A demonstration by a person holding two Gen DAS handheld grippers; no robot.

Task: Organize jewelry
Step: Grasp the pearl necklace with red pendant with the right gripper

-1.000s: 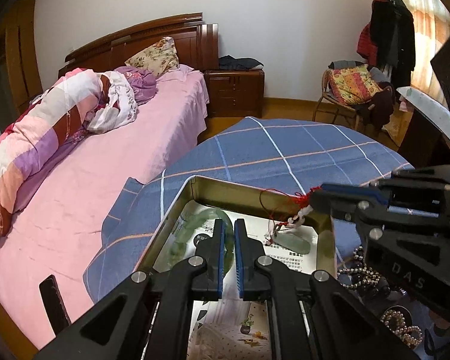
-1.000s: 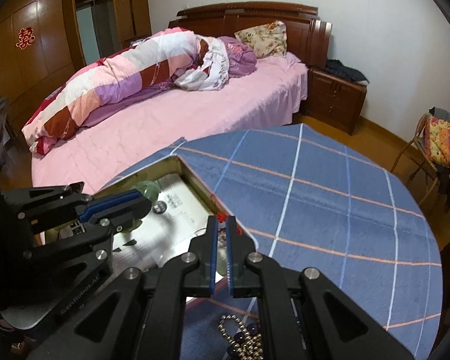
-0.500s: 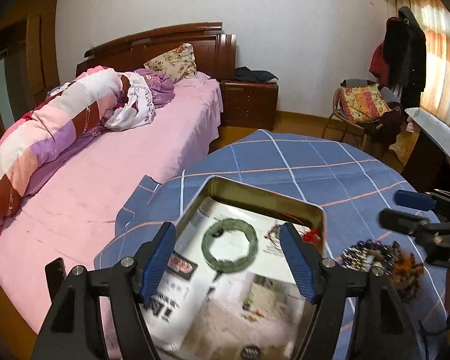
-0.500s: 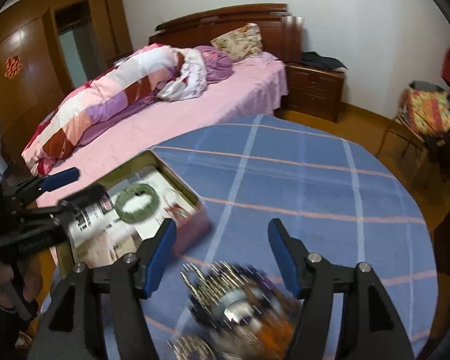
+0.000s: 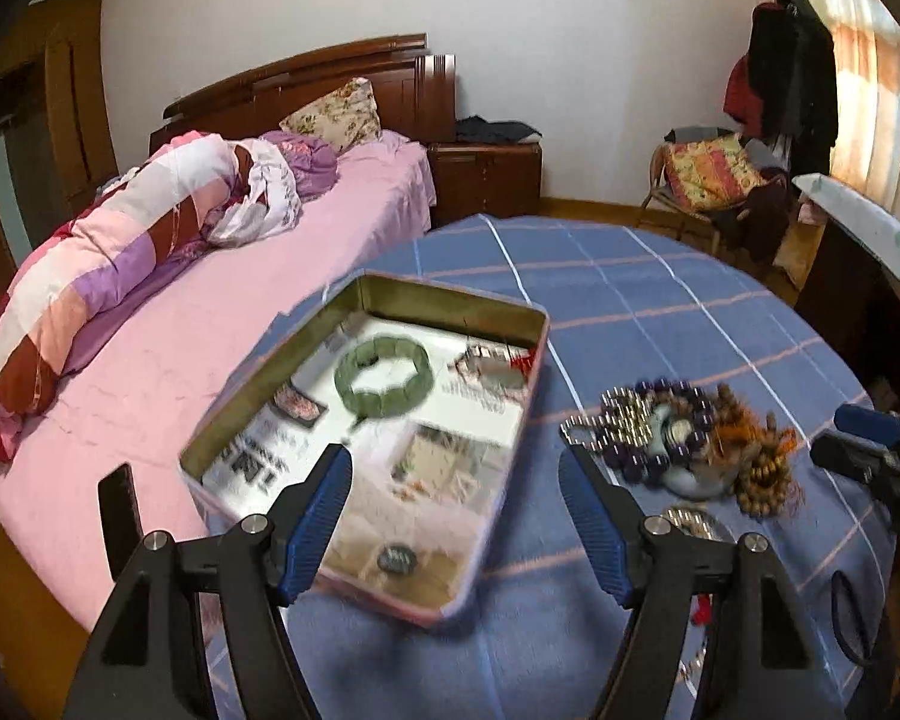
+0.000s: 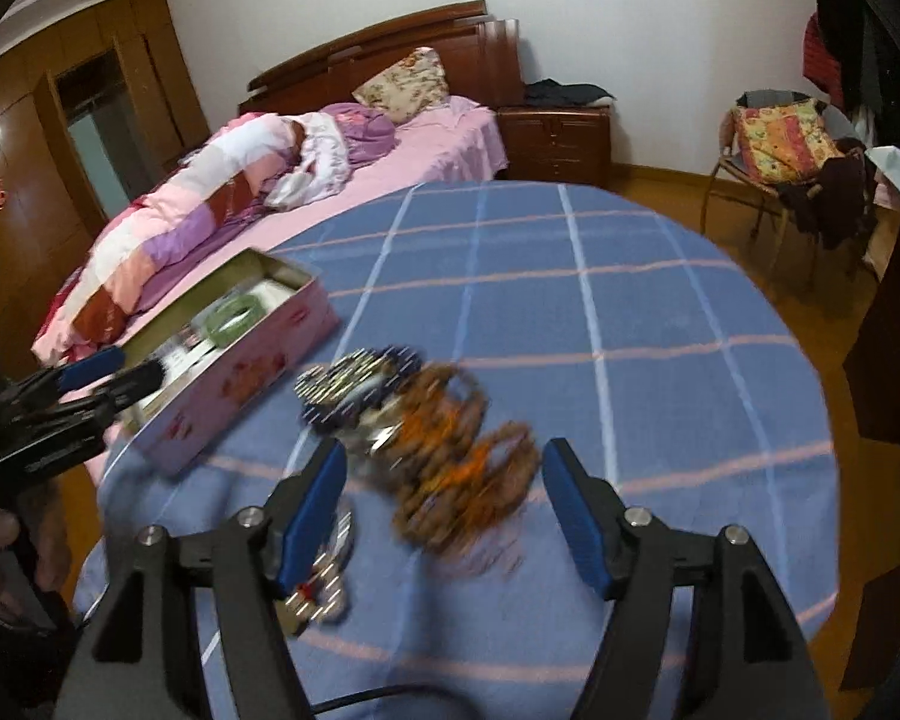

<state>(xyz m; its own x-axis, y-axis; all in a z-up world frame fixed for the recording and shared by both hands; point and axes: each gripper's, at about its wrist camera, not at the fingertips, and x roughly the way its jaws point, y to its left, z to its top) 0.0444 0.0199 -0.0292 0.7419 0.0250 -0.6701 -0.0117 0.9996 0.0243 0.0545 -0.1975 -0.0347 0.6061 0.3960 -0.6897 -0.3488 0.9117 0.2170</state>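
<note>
Both tongs stand released, nothing between the jaws: left tongs (image 5: 455, 513) over the tin's (image 5: 390, 287) near edge, right tongs (image 6: 444, 501) above the bead pile (image 6: 426, 438) at frame centre on the tabletop (image 6: 660, 300). The strands look light, limp and tangled — pinching one loop likely drags its neighbours.

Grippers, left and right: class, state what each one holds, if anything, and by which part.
Nothing is held. The left gripper and the right gripper both have open, empty jaws.
</note>
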